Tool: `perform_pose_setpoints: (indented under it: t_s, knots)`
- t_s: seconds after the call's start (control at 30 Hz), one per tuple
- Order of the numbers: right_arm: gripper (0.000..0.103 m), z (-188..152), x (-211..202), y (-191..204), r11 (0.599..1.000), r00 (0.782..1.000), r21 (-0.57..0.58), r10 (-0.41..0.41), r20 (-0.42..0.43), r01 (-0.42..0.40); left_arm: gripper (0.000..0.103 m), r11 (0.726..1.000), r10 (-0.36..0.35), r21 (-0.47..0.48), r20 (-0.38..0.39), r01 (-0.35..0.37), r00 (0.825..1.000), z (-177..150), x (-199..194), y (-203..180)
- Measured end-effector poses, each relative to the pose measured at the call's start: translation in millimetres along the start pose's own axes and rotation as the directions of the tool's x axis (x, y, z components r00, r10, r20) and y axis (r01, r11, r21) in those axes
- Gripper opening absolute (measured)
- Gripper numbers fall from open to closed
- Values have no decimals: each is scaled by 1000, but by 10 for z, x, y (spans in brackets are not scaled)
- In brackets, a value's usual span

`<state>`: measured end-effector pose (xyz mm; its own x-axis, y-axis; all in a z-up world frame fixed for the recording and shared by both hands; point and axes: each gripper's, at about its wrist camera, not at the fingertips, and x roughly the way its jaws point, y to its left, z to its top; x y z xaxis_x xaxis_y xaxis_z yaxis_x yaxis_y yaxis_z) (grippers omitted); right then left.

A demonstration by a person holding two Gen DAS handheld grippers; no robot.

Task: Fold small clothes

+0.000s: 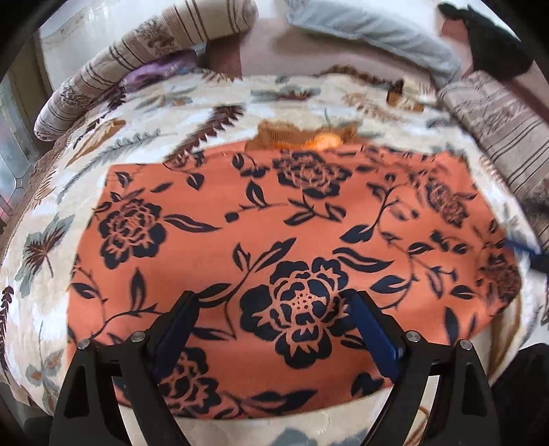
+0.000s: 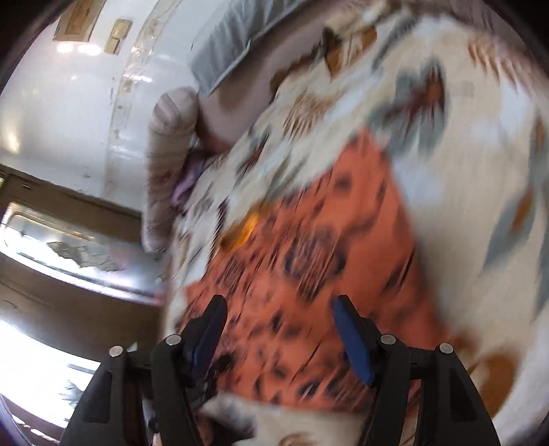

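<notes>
An orange cloth with dark navy flowers [image 1: 281, 233] lies flat as a rough rectangle on a cream leaf-print blanket [image 1: 113, 144]. A mustard-orange bit of fabric [image 1: 305, 137] pokes out at its far edge. My left gripper [image 1: 274, 302] is open and empty, just above the cloth's near part. My right gripper [image 2: 278, 308] is open and empty over the same cloth [image 2: 308, 260]; that view is tilted and blurred by motion. A blurred blue tip of the right gripper shows at the cloth's right edge in the left wrist view [image 1: 521, 245].
Striped bolster cushions lie at the back left [image 1: 137, 65] and the right [image 1: 501, 130]. A grey pillow [image 1: 370, 31] and a black item [image 1: 490, 44] lie at the back. In the right wrist view a white wall [image 2: 68, 113] and a window [image 2: 51, 240] stand beyond the bed's edge.
</notes>
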<state>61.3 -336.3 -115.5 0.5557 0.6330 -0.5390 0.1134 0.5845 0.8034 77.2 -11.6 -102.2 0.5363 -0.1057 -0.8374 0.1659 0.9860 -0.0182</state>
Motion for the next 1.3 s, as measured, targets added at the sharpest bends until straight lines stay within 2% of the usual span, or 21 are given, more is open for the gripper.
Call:
perform_pose_setpoints:
  t_s: [0.07, 0.13, 0.17, 0.2, 0.27, 0.33, 0.4, 0.43, 0.5, 0.53, 0.6, 0.73, 0.83, 0.9, 0.97, 1.03, 1.1, 1.2, 1.3]
  knots:
    - [67, -138, 53, -170, 998, 998, 36, -54, 12, 53, 90, 1000, -11, -1, 26, 11, 1000, -45, -123, 49]
    - [65, -169, 4, -444, 987, 990, 108, -129, 63, 121, 90, 1000, -17, 0, 32, 17, 999, -96, -211, 92]
    - [65, -165, -62, -527, 985, 992, 155, -94, 90, 80, 90, 1000, -20, -1, 34, 20, 999, -117, -255, 119]
    - [66, -161, -120, -536, 982, 990, 174, -95, 104, 76, 90, 1000, -17, -3, 43, 18, 999, -137, -303, 145]
    - [68, -147, -270, -381, 980, 974, 125, -172, 146, 155, 90, 1000, 1, -10, 53, 0, 999, -155, -368, 188]
    - [71, -174, -350, -213, 988, 975, 69, -150, 165, 141, 90, 1000, 4, -22, 55, -3, 998, -155, -405, 204]
    - [77, -240, -296, -124, 995, 985, 21, -100, 144, 98, 90, 1000, 17, -23, 56, -15, 998, -160, -440, 188]
    - [78, -277, -261, -121, 994, 986, 10, -107, 131, 107, 90, 1000, 15, -20, 59, -14, 998, -163, -455, 181]
    - [78, -334, -74, -252, 984, 981, 20, -176, 77, 175, 90, 1000, 22, -10, 63, -22, 998, -159, -485, 167]
    - [77, -331, -42, -370, 984, 982, 50, -174, 78, 171, 90, 1000, 23, -8, 64, -22, 998, -159, -496, 169]
    - [77, -314, -102, -359, 987, 982, 71, -149, 119, 141, 90, 999, 33, -6, 71, -33, 997, -156, -525, 199]
    - [78, -379, -131, -101, 984, 976, -44, -167, 139, 174, 90, 999, 47, -27, 60, -45, 997, -141, -496, 267]
    - [78, -464, -91, -25, 988, 984, -70, -131, 125, 140, 90, 998, 58, -32, 50, -57, 997, -148, -456, 305]
    - [78, -553, -17, -64, 987, 989, -87, -128, 80, 135, 90, 998, 61, -35, 47, -59, 997, -151, -441, 312]
    - [78, -534, 64, -209, 985, 984, -37, -165, 73, 168, 90, 998, 59, -32, 47, -57, 997, -150, -435, 311]
    - [78, -497, 30, -248, 991, 986, 21, -131, 100, 129, 90, 998, 60, -32, 51, -59, 997, -153, -441, 318]
    - [78, -502, -32, -113, 992, 984, -18, -124, 127, 127, 90, 998, 61, -35, 53, -59, 997, -149, -433, 327]
    - [78, -479, 52, 26, 994, 993, -62, -81, 91, 87, 90, 997, 58, -46, 43, -56, 997, -138, -387, 341]
    - [78, -491, 203, -165, 985, 983, -13, -172, 61, 173, 90, 998, 53, -46, 31, -51, 998, -143, -331, 353]
